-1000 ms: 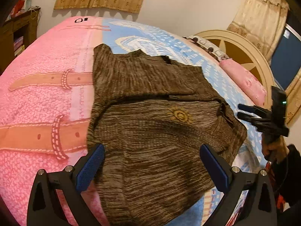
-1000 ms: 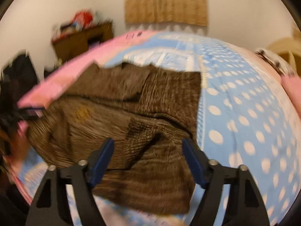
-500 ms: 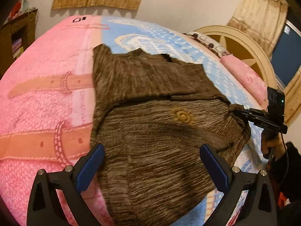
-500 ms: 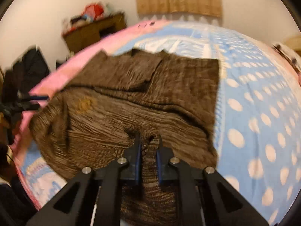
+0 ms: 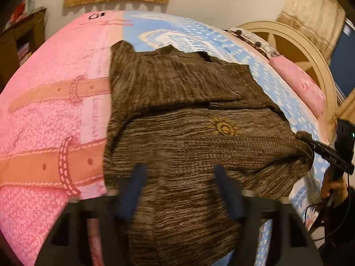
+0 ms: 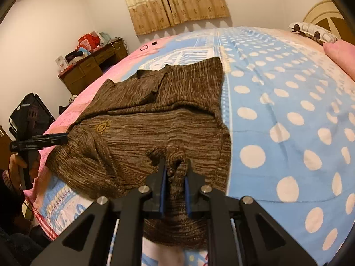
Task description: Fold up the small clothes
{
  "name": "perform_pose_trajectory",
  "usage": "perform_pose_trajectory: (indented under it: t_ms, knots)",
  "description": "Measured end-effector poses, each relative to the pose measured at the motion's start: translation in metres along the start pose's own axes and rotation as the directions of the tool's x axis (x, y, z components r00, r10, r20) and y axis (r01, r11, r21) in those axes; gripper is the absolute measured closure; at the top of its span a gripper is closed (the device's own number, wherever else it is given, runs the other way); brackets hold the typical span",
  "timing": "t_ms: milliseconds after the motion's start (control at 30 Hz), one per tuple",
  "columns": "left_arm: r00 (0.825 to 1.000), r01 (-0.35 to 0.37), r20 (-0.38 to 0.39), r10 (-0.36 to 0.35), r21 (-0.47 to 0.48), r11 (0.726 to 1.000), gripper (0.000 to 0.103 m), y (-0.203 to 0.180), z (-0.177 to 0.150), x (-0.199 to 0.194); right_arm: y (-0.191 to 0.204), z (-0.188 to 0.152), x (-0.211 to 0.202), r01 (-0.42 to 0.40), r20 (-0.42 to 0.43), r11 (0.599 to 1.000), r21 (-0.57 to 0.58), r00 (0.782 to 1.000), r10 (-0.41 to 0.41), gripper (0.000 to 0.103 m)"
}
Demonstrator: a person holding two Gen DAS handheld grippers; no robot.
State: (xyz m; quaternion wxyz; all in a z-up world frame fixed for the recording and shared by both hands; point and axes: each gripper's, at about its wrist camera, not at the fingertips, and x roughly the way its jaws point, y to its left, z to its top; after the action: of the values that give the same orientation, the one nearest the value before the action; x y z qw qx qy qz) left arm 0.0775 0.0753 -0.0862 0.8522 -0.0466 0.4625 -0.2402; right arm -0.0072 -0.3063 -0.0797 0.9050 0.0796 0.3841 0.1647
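Note:
A brown knit sweater (image 5: 184,119) with a small yellow sun emblem (image 5: 223,128) lies spread on the bed; it also shows in the right wrist view (image 6: 159,115). My left gripper (image 5: 179,173) hovers over the sweater's near hem, its blue fingers blurred and partly closed with a gap between them. In the right wrist view it (image 6: 64,138) looks nearly shut at the sweater's left edge. My right gripper (image 6: 175,173) is shut on a bunched fold of the sweater's right edge. It also shows in the left wrist view (image 5: 310,143).
The bed cover is pink (image 5: 44,115) on one side and blue with white dots (image 6: 288,115) on the other. A pink pillow (image 5: 299,84) and a cream headboard (image 5: 310,51) lie at the head. A wooden desk (image 6: 88,68) stands by the wall.
My right gripper closed on the sweater's right edge and holds it bunched. My left gripper's fingers moved from wide open to much closer together over the hem.

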Motion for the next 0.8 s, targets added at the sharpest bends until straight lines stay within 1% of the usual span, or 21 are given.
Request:
perform_pose_trajectory:
  t_ms: [33, 100, 133, 200, 233, 267, 333, 433, 533, 633, 800]
  knots:
    - [1.000, 0.002, -0.001, -0.002, -0.024, 1.000, 0.057, 0.005, 0.000, 0.000, -0.004, -0.002, -0.003, -0.001, 0.003, 1.000, 0.004, 1.000, 0.001, 0.086]
    - [1.000, 0.020, -0.001, -0.020, -0.064, 0.998, 0.062, 0.012, -0.001, -0.001, -0.011, -0.006, -0.005, 0.000, 0.002, 1.000, 0.012, 1.000, 0.000, 0.086]
    - [1.000, 0.023, 0.004, -0.023, -0.087, 0.996, 0.067, 0.016, -0.002, -0.001, -0.013, -0.010, -0.007, 0.006, -0.002, 1.000, 0.016, 1.000, -0.006, 0.086]
    - [1.000, -0.008, 0.014, 0.010, -0.097, 0.995, 0.080, 0.016, -0.003, -0.001, -0.016, -0.013, -0.004, 0.019, -0.014, 0.999, 0.031, 1.000, -0.019, 0.086]
    - [0.999, -0.032, 0.023, 0.035, -0.104, 0.994, 0.093, 0.017, -0.004, -0.001, -0.018, -0.014, -0.002, 0.024, -0.018, 0.999, 0.040, 1.000, -0.023, 0.086]
    - [0.998, -0.037, 0.037, 0.042, -0.131, 0.991, 0.094, 0.019, -0.006, 0.000, -0.018, -0.014, 0.000, 0.027, -0.018, 0.998, 0.051, 0.999, -0.026, 0.086]
    - [0.998, -0.023, 0.054, 0.032, -0.158, 0.987, 0.096, 0.021, -0.008, -0.002, -0.016, -0.012, -0.001, 0.036, -0.014, 0.998, 0.053, 0.999, -0.035, 0.086]
    - [0.995, -0.046, 0.085, 0.057, -0.127, 0.991, 0.096, 0.011, -0.010, -0.012, -0.005, -0.005, -0.014, 0.054, 0.023, 0.998, 0.033, 0.998, -0.055, 0.086]
    - [0.989, -0.046, 0.137, 0.060, -0.108, 0.993, 0.096, 0.002, -0.008, -0.029, 0.002, 0.005, -0.033, 0.036, 0.087, 0.999, 0.033, 0.995, -0.039, 0.087]
    - [0.979, -0.036, 0.194, 0.055, -0.099, 0.994, 0.096, -0.004, 0.002, -0.046, 0.013, 0.023, -0.049, 0.017, 0.142, 1.000, 0.007, 0.990, -0.018, 0.087]
    - [0.956, -0.074, 0.276, 0.100, -0.101, 0.992, 0.096, -0.003, 0.036, -0.063, 0.036, 0.060, -0.048, 0.039, 0.188, 0.995, -0.091, 0.982, -0.021, 0.087]
